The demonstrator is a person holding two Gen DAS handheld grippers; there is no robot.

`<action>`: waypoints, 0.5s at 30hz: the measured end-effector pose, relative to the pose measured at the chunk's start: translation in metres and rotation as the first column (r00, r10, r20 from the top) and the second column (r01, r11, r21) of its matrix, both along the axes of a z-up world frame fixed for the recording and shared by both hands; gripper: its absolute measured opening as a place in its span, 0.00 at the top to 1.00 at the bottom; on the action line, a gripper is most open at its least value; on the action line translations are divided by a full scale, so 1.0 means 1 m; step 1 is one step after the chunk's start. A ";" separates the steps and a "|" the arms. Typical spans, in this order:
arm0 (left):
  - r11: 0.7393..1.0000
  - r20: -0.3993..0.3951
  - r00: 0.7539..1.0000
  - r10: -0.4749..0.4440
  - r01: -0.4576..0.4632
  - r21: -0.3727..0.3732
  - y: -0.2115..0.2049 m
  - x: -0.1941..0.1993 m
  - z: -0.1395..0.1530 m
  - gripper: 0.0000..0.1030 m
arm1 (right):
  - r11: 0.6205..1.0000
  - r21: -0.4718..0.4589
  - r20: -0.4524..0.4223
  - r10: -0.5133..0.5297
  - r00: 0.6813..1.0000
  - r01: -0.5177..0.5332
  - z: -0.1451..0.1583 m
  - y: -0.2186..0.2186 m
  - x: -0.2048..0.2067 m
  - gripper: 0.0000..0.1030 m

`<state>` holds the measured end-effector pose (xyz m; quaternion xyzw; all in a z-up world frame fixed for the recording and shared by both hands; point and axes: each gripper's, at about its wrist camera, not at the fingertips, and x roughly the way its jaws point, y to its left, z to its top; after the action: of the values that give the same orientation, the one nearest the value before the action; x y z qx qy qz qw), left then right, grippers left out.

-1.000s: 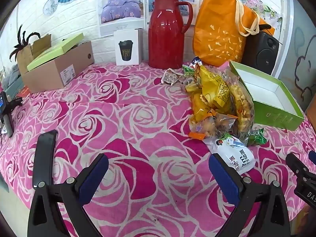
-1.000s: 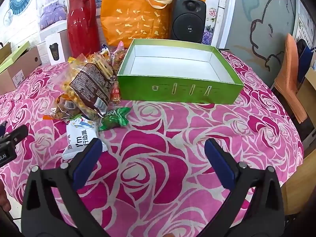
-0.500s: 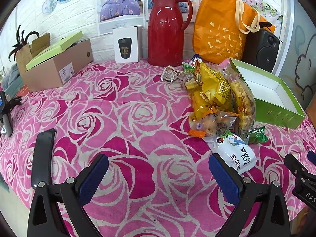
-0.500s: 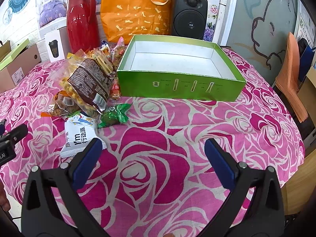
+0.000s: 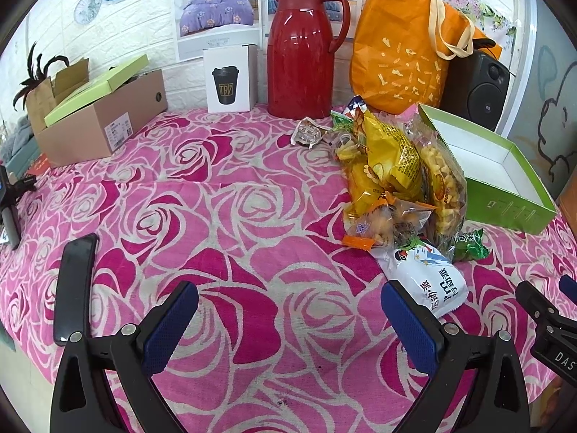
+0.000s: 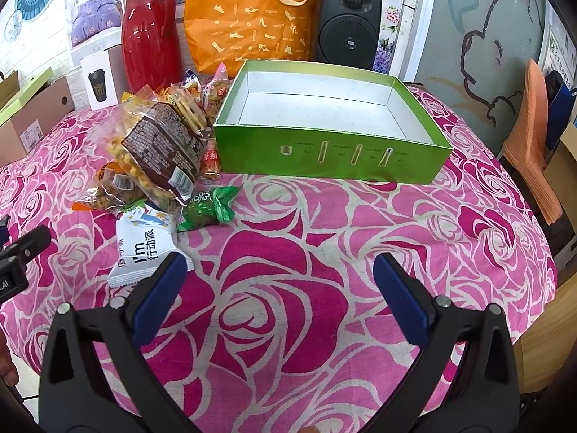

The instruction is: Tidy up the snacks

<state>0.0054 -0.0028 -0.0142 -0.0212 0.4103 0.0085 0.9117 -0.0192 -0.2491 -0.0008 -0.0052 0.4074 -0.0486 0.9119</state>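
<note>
While the heap of snack packets [image 5: 396, 176] lies on the rose-patterned counter [image 5: 223, 216], it sits ahead of and beyond the left gripper's right-hand finger, and ahead of the right gripper's left-hand finger. Nearest of the heap is a white packet [image 6: 142, 252], just past the tip of the right gripper's left finger, with a small green packet [image 6: 207, 209] beside it and a large bag of yellow puffs [image 6: 158, 148] behind. An open green box [image 6: 331, 151] stands farther ahead, between and beyond the right gripper's fingers, its left wall touching the heap. Both the left gripper [image 5: 288, 317] and the right gripper [image 6: 279, 278] have their fingers spread wide with nothing between them, above the cloth. Behind the heap stand a red jug [image 5: 301, 54], an orange bag [image 5: 404, 43] and a black speaker [image 6: 348, 25].
</note>
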 end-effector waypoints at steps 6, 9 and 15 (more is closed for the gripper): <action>1.000 -0.007 1.000 -0.005 0.005 -0.004 -0.001 0.002 -0.003 0.00 | 1.000 -0.006 -0.010 0.003 1.000 -0.003 -0.002 0.002 0.004 0.00; 1.000 -0.014 1.000 -0.005 0.005 -0.010 0.000 0.004 -0.002 0.00 | 1.000 -0.007 -0.016 0.004 1.000 -0.004 -0.003 0.003 0.007 0.00; 1.000 -0.027 1.000 0.004 -0.004 -0.011 0.002 0.008 -0.003 0.00 | 1.000 -0.007 -0.032 0.010 0.999 -0.011 -0.007 0.004 0.013 0.00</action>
<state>0.0136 -0.0008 -0.0172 -0.0270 0.4224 0.0085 0.9060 -0.0065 -0.2451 -0.0075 -0.0114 0.4216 -0.0453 0.9056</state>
